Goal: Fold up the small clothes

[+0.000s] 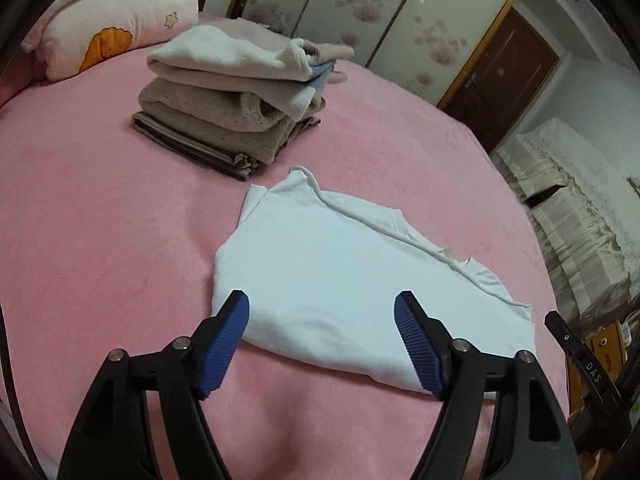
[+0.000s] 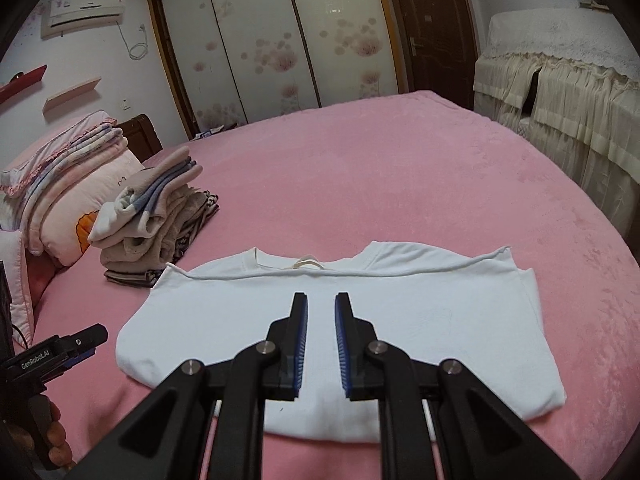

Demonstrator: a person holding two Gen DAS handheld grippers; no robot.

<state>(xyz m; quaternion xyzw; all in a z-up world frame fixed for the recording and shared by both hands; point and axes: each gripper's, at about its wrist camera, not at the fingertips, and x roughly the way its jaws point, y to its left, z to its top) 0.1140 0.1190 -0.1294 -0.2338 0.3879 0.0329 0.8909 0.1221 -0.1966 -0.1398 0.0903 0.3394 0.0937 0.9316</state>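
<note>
A white T-shirt (image 1: 344,280) lies folded in half on the pink bed, collar toward the far side; it also shows in the right wrist view (image 2: 420,320). My left gripper (image 1: 322,312) is wide open and empty, hovering over the shirt's near left edge. My right gripper (image 2: 321,312) hovers above the middle of the shirt with its jaws a narrow gap apart, holding nothing. The left gripper shows at the left edge of the right wrist view (image 2: 76,344). The right gripper's tip shows at the right edge of the left wrist view (image 1: 576,352).
A stack of folded clothes (image 1: 240,108) sits on the pink bed cover (image 1: 100,240) beyond the shirt, also in the right wrist view (image 2: 160,220). Pillows and folded bedding (image 2: 64,192) lie at the headboard. A cloth-covered cabinet (image 2: 560,100) stands right of the bed.
</note>
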